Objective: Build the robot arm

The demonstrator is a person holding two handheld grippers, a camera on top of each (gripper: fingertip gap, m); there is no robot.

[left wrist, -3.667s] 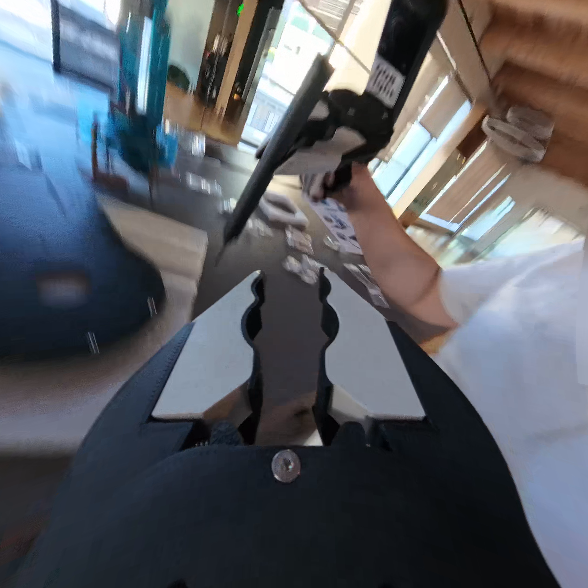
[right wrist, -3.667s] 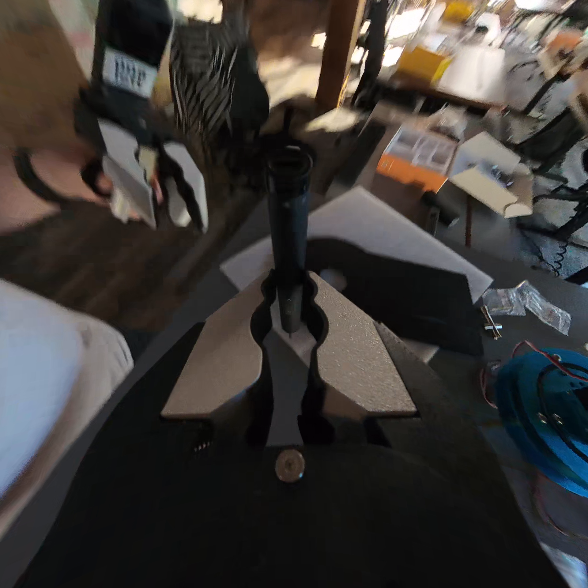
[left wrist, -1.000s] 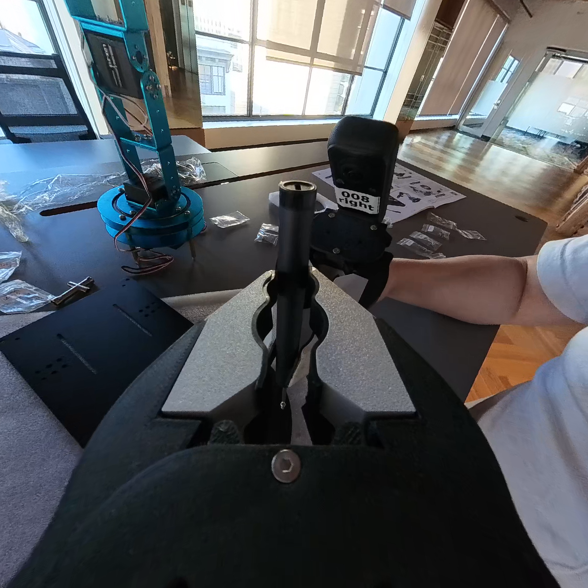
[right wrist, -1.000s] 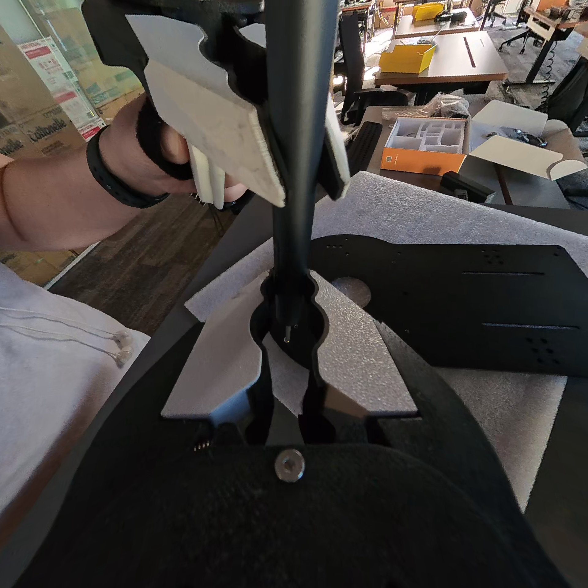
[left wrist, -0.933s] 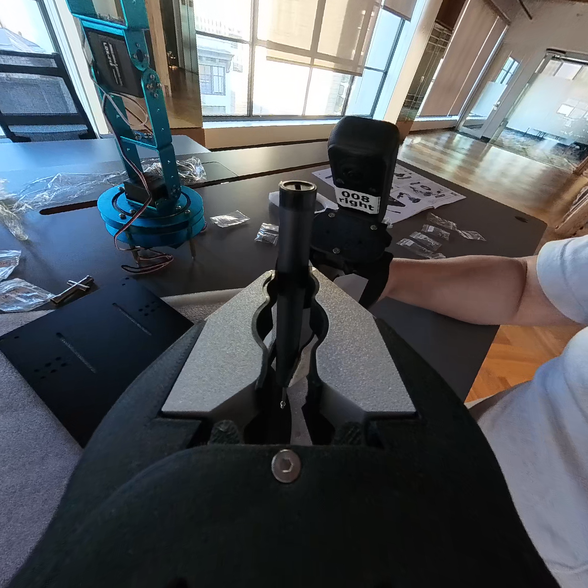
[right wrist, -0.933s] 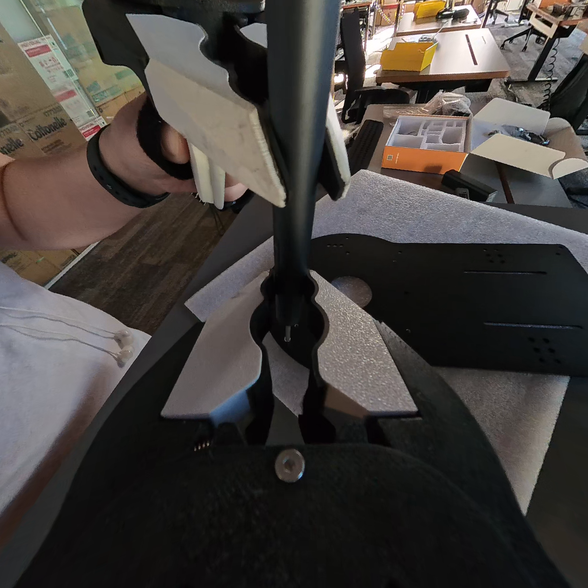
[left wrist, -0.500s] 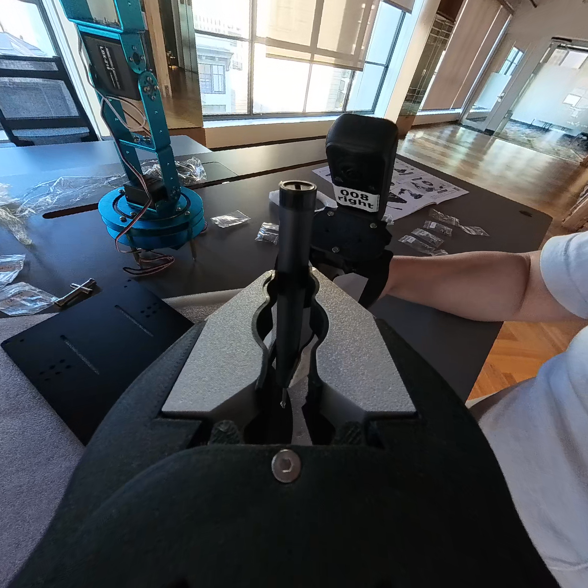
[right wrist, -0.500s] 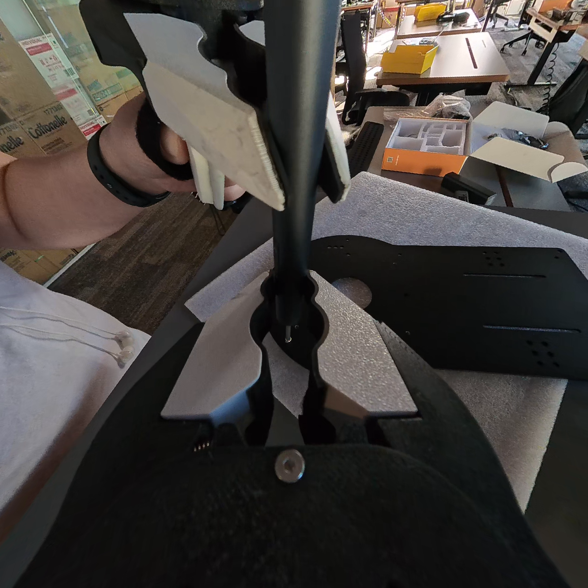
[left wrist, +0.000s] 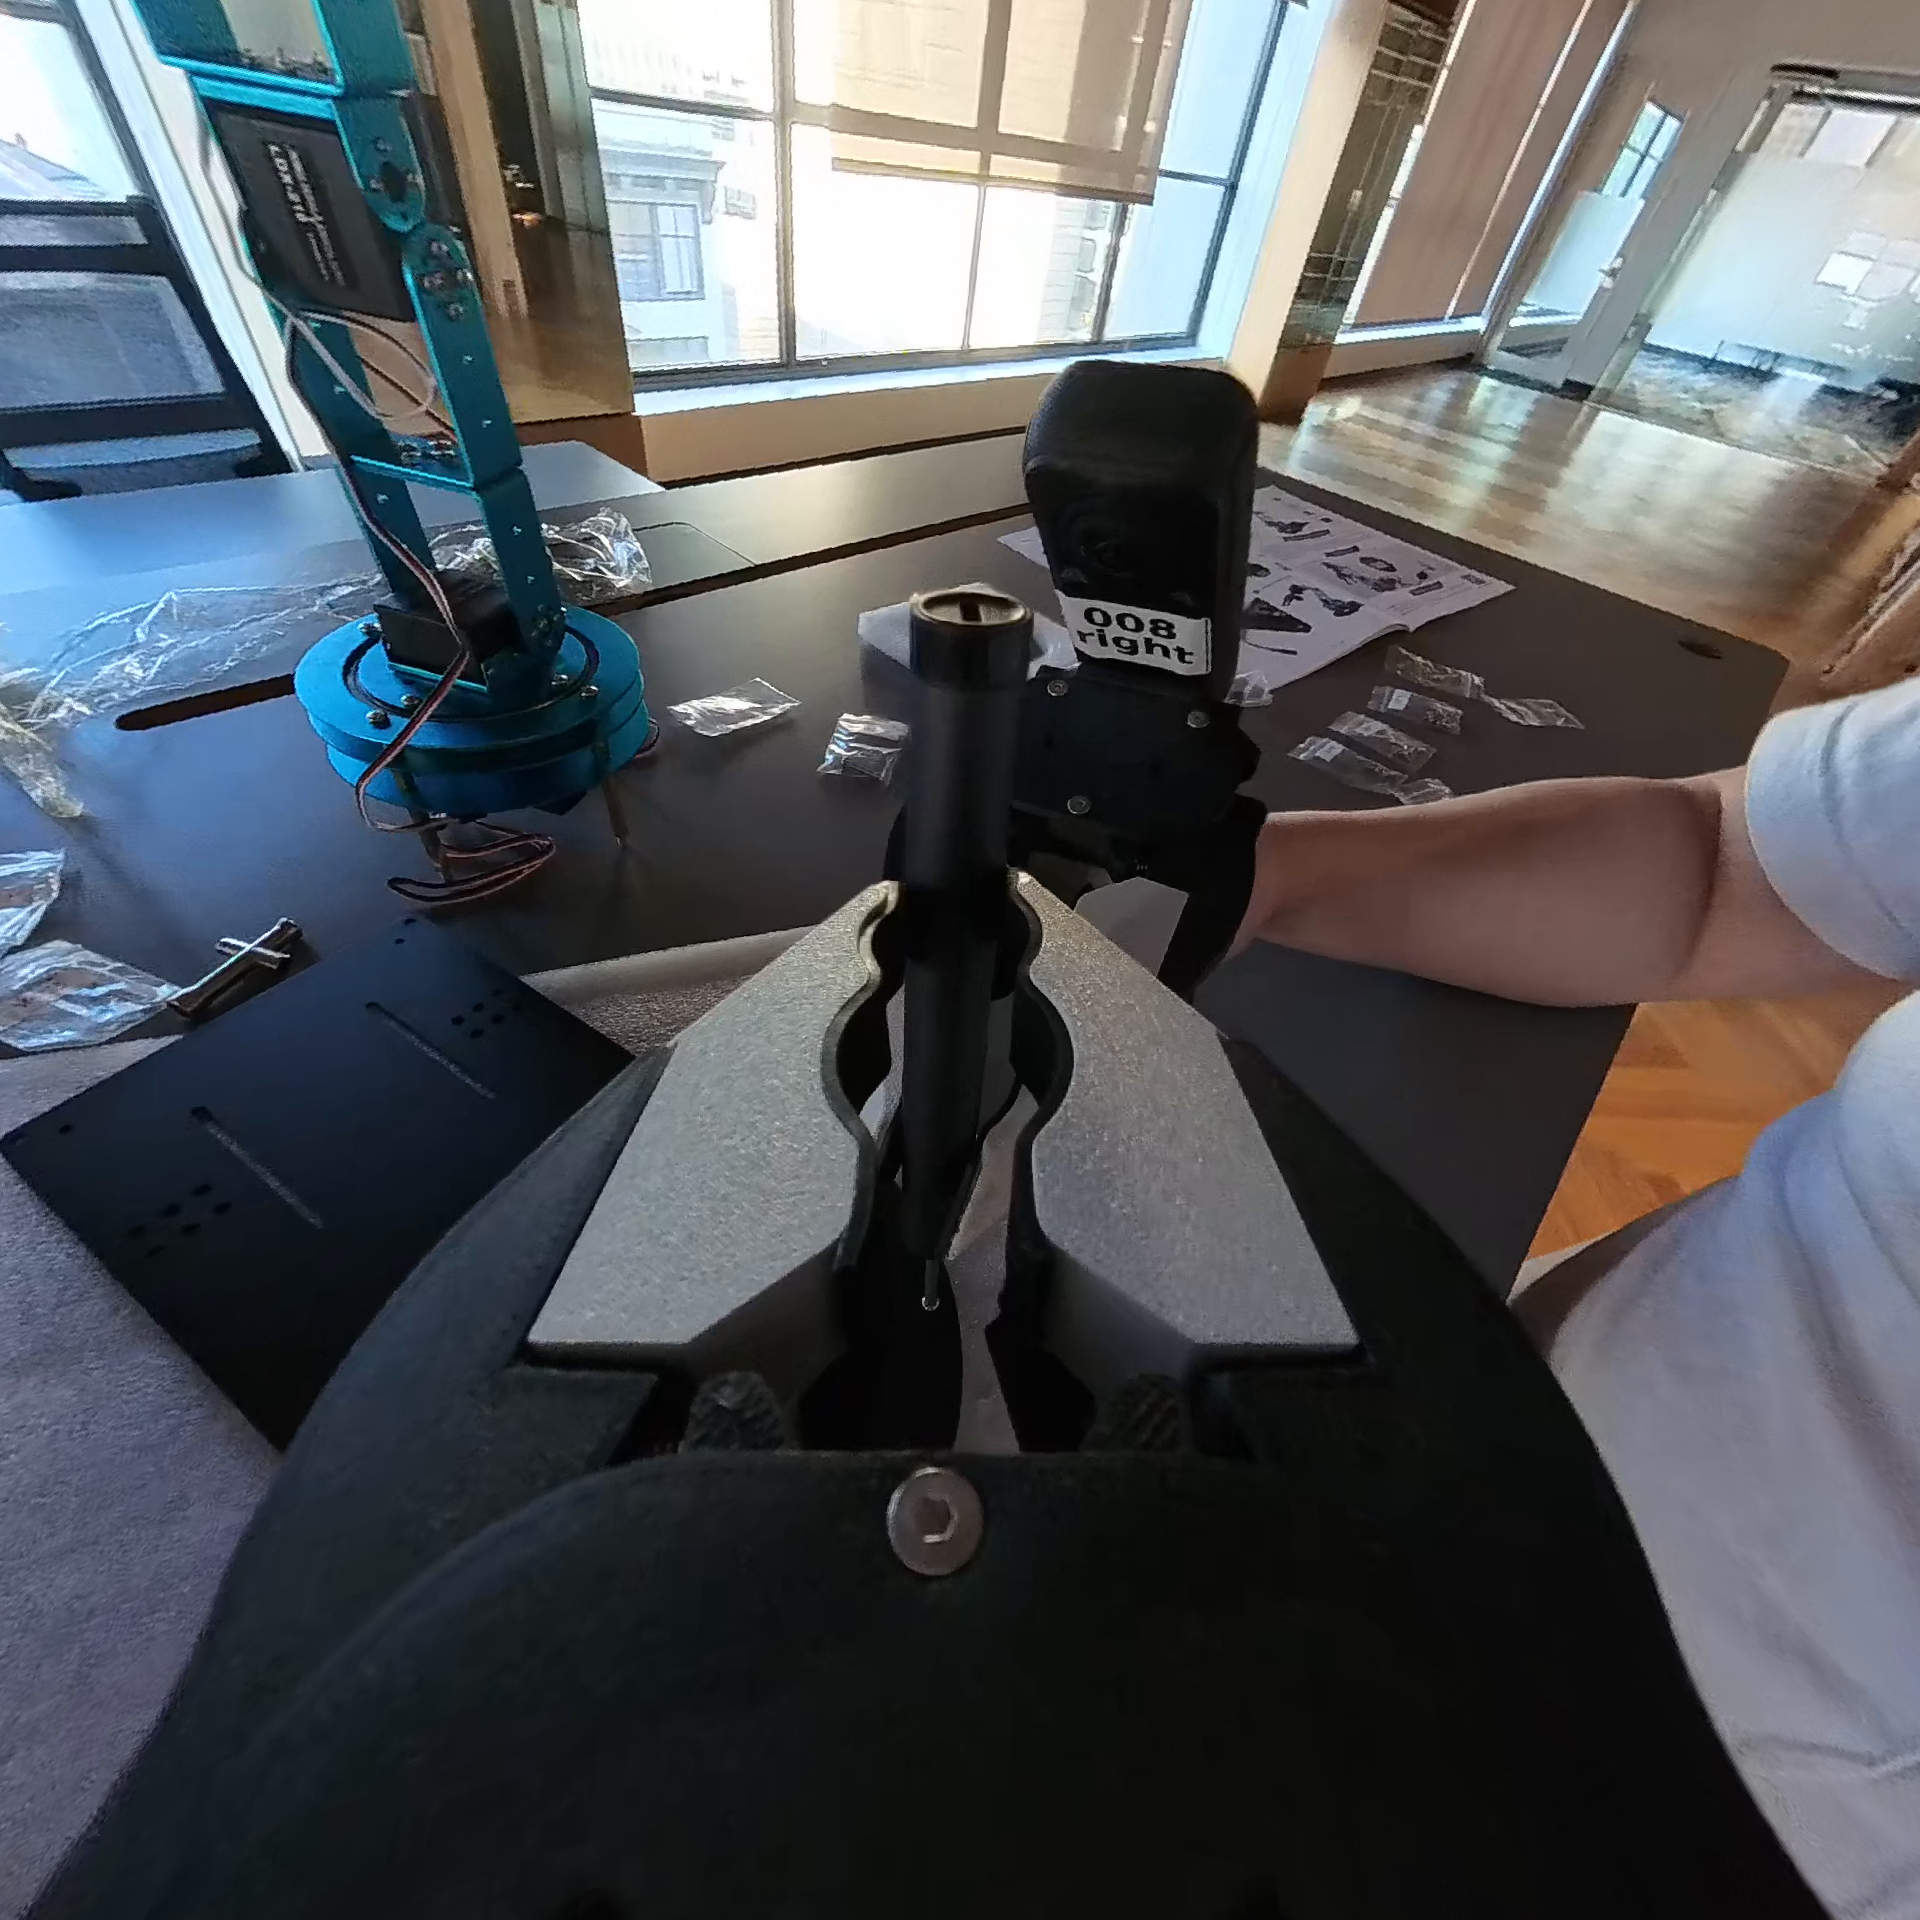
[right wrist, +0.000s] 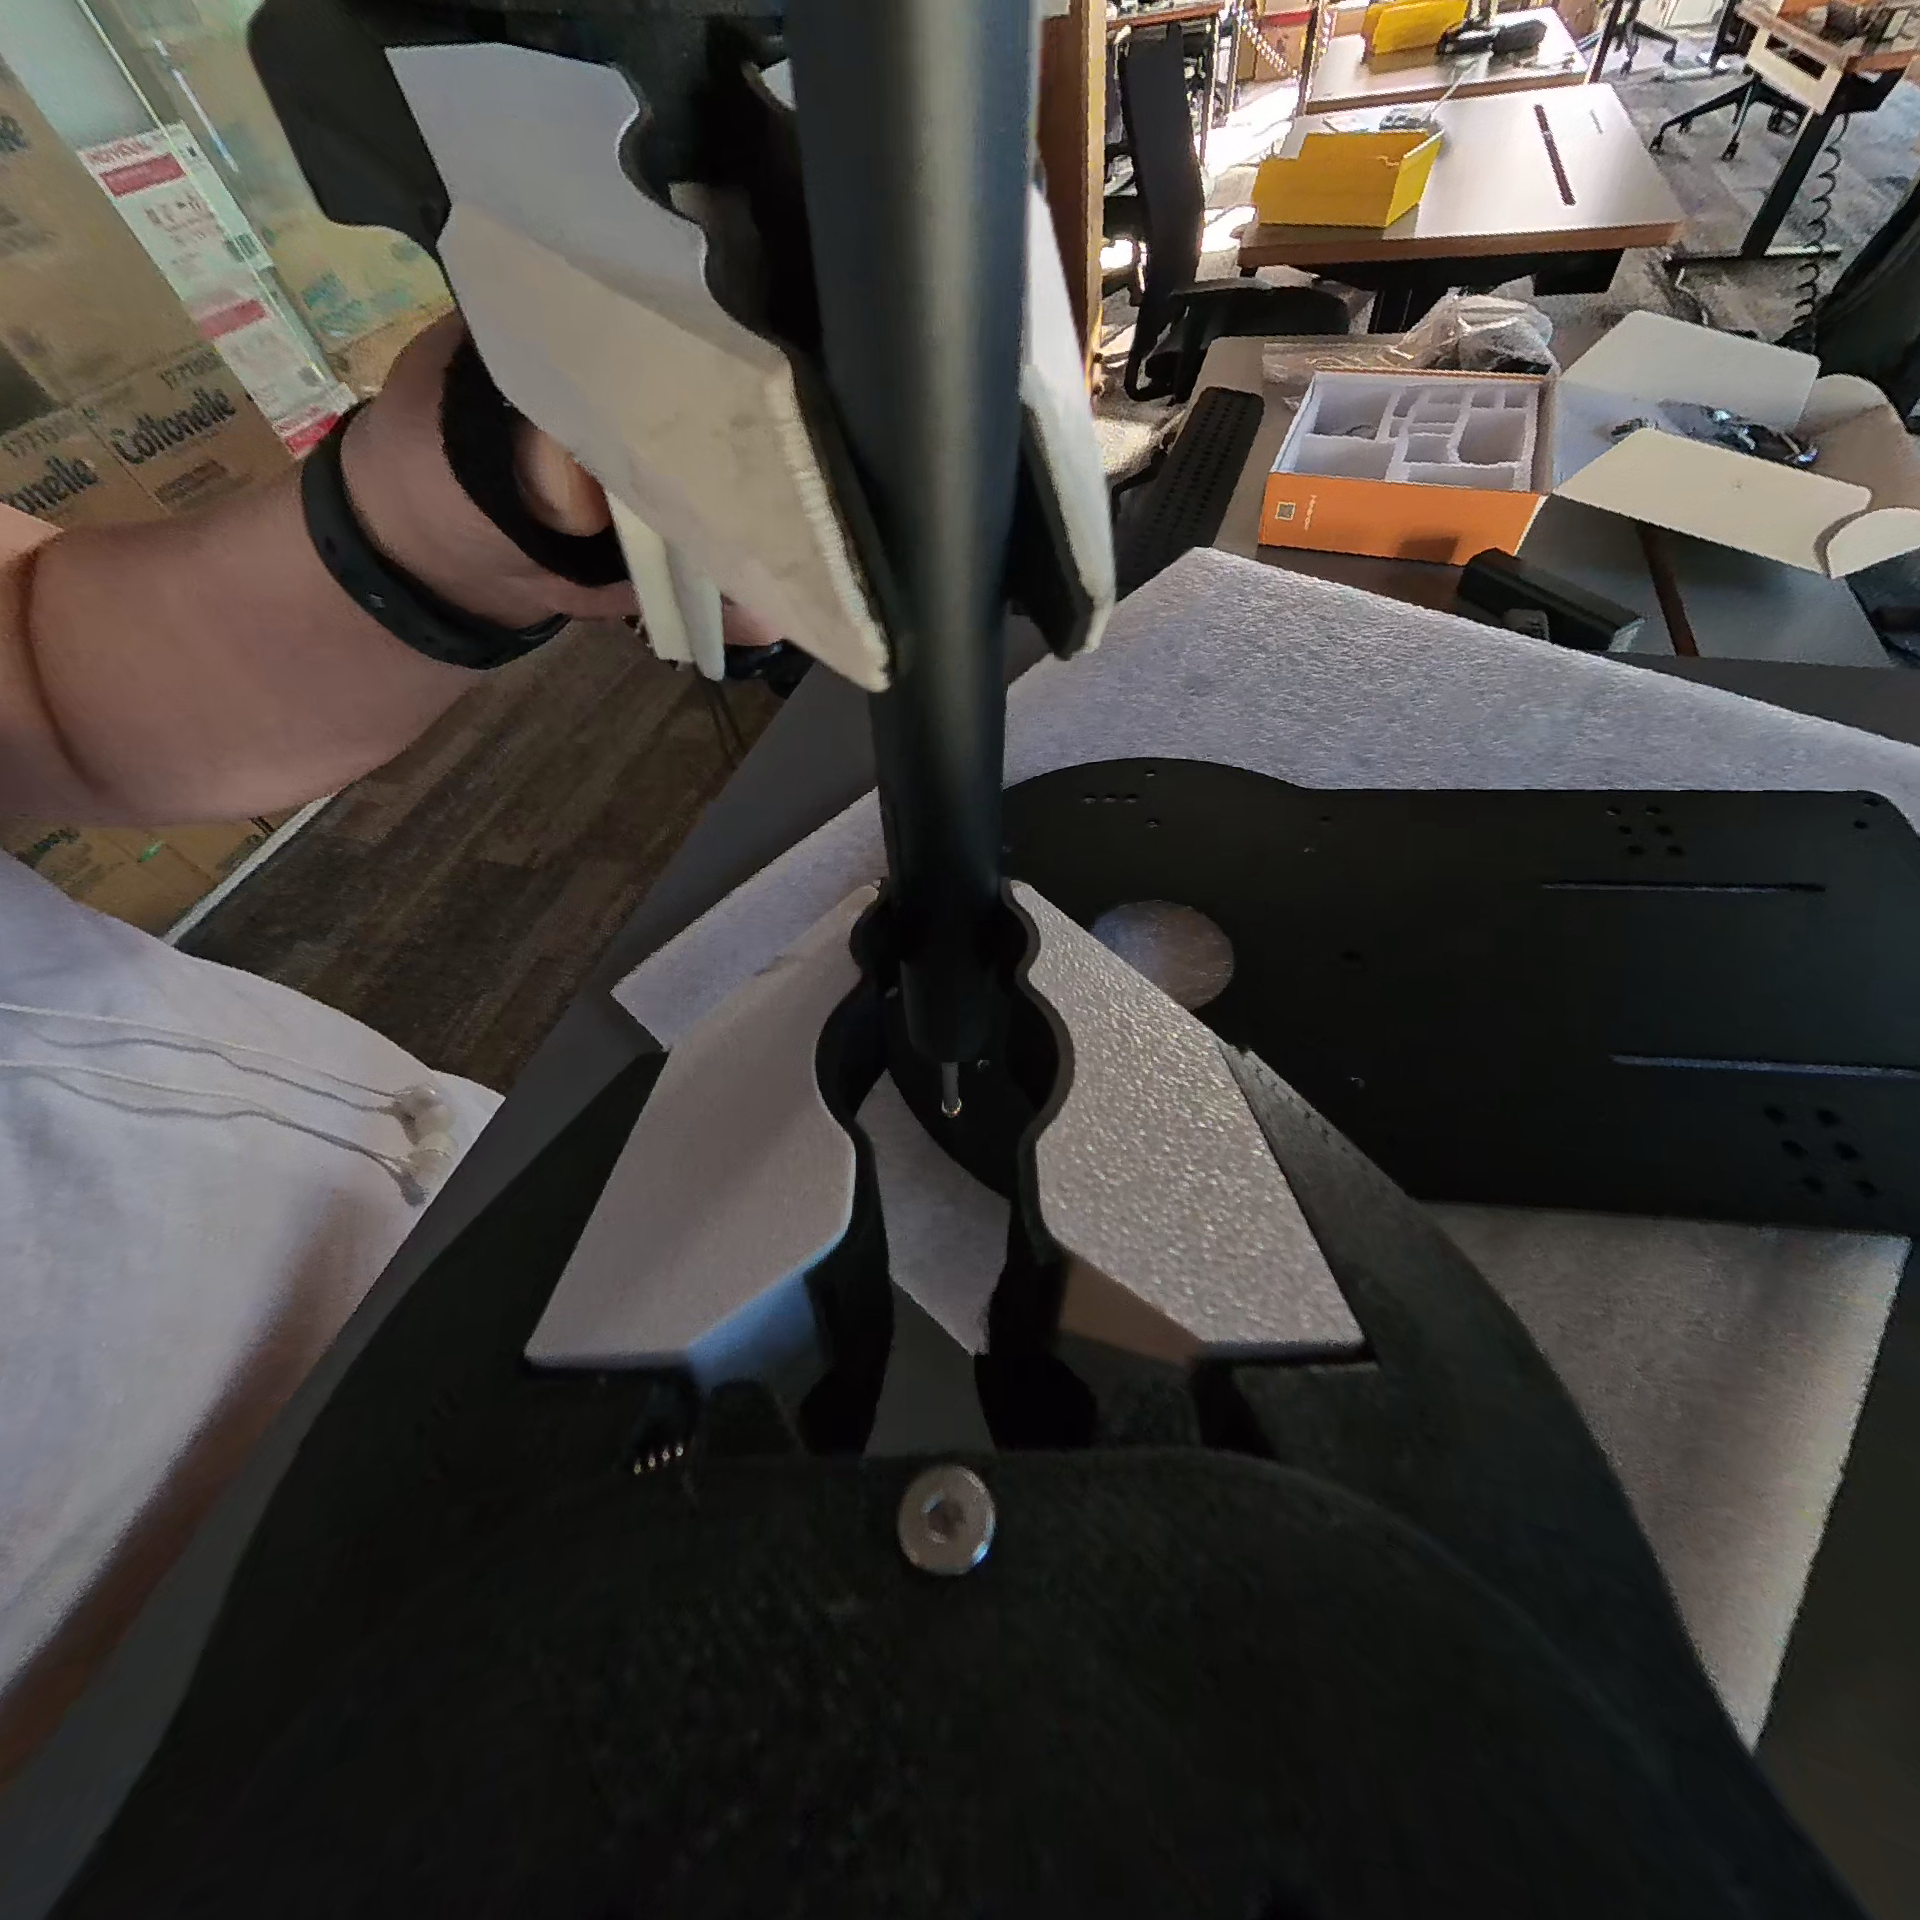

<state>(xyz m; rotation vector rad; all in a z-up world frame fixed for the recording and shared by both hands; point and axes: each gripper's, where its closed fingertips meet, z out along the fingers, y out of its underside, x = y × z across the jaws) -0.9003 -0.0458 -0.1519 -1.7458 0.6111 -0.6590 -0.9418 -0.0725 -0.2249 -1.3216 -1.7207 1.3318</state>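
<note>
Screwdriver (left wrist: 951, 935), a slim black powered one, stands nearly upright and is pinched by both claws at once. In the left wrist view, going left to right: clear bags (left wrist: 62, 987) and a small metal key (left wrist: 234, 951) lie at the table's left edge, a blue arm kit (left wrist: 468, 665) stands behind them on its round base, and a black plate (left wrist: 281, 1122) rests on grey foam (left wrist: 94, 1455). The left gripper (left wrist: 951, 925) is pressed onto the tool's lower shaft, with the thin bit (left wrist: 928, 1285) showing down between its fingers. Just behind, the right gripper (left wrist: 1101, 904) meets the same tool, with parts bags (left wrist: 1371, 748) and a manual (left wrist: 1382, 592) beyond it on the right. In the right wrist view, the left gripper (right wrist: 914, 582) clamps the barrel high up, while the right gripper (right wrist: 945, 914) closes on the tool's (right wrist: 935, 499) narrow nose, its bit (right wrist: 948, 1091) hovering just over the plate (right wrist: 1455, 987). An orange box (right wrist: 1392, 509) sits farther right.
</note>
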